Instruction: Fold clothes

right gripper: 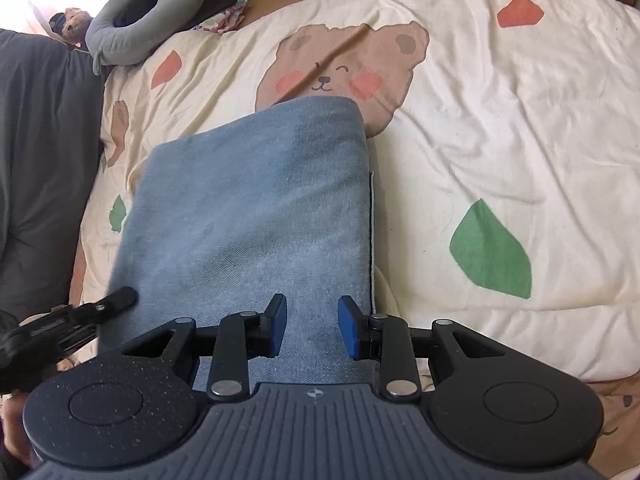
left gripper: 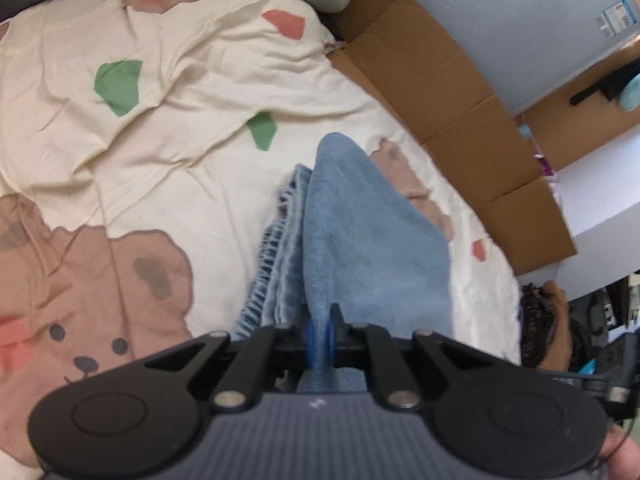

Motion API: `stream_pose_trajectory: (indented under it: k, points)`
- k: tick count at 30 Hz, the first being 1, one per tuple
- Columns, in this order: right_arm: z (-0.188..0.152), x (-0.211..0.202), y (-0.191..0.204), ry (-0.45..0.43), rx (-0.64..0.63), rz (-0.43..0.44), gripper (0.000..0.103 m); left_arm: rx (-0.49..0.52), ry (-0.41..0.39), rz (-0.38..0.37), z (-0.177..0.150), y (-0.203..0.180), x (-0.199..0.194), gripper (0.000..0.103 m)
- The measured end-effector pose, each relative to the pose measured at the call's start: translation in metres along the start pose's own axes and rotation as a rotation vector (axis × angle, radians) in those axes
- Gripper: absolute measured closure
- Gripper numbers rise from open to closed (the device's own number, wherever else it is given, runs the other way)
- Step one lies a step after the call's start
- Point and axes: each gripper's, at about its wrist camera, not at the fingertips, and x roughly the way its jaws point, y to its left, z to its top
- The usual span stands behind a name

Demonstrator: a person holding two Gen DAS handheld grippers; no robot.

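A: Item one, surface. You work over a cream quilt printed with brown bears, green leaves and red patches; it fills most of both views. Flattened cardboard runs along its edge at the upper right of the left wrist view, with a pale grey wall behind it.

B: Item two, the garment?

A: One blue garment, denim-like, folded. In the right wrist view it lies as a broad slab on the quilt, centre to lower left of frame, its far rounded edge overlapping the chin of a printed bear. In the left wrist view the same blue garment rises in a peaked fold at centre, with a ribbed or frayed edge showing on its left side.

B: Item three, your tongs?

A: Your left gripper is closed tight on a fold of the garment; the blue pads meet with cloth pinched between them at lower centre. Your right gripper stands parted, fingers clearly apart over the near end of the garment, grasping nothing. Whether the pads touch the cloth, I cannot tell.

B: Item four, sundries?

A: A grey curved pillow at the upper left of the right wrist view, a dark grey blanket down the left edge, and the black tip of your other tool at lower left, at the garment's left edge.
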Motion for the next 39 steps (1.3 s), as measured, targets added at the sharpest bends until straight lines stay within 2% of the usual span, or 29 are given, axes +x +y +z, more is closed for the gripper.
stream_pose_trajectory:
  k: [4, 8, 9, 12, 13, 20, 22, 24, 27, 35, 39]
  points:
    - [-0.004, 0.006, -0.002, -0.001, 0.008, 0.014, 0.068, 0.011, 0.018, 0.014, 0.006, -0.001, 0.004, 0.093]
    - [-0.003, 0.012, 0.001, -0.023, -0.021, 0.009, 0.069, 0.095, 0.007, 0.066, 0.013, -0.015, -0.003, 0.085]
    - [-0.003, 0.014, 0.002, -0.029, -0.028, 0.008, 0.069, 0.103, 0.0, 0.071, 0.016, -0.016, -0.004, 0.081]
    - [-0.003, 0.019, 0.004, -0.047, -0.051, 0.003, 0.07, 0.139, -0.01, 0.093, 0.024, -0.02, 0.001, 0.06]
    - [-0.002, 0.02, 0.005, -0.053, -0.058, 0.002, 0.07, 0.154, -0.012, 0.104, 0.026, -0.022, 0.004, 0.059]
    - [0.017, 0.039, 0.004, -0.087, -0.069, -0.006, 0.072, 0.18, 0.01, 0.123, 0.035, -0.018, 0.037, 0.057]
    - [0.025, 0.042, 0.006, -0.099, -0.085, -0.016, 0.073, 0.159, 0.023, 0.114, 0.033, -0.015, 0.039, 0.064]
    - [0.033, 0.046, 0.007, -0.109, -0.099, -0.031, 0.077, 0.121, 0.033, 0.104, 0.032, -0.011, 0.039, 0.065]
    - [0.048, 0.052, 0.003, -0.117, -0.095, -0.044, 0.085, 0.124, 0.032, 0.11, 0.029, -0.009, 0.039, 0.067]
    - [0.087, 0.059, 0.011, -0.18, -0.148, -0.082, 0.085, 0.134, 0.026, 0.119, 0.022, -0.004, 0.038, 0.067]
    - [0.097, 0.067, 0.012, -0.17, -0.169, -0.1, 0.085, 0.137, 0.024, 0.119, 0.021, -0.003, 0.036, 0.066]
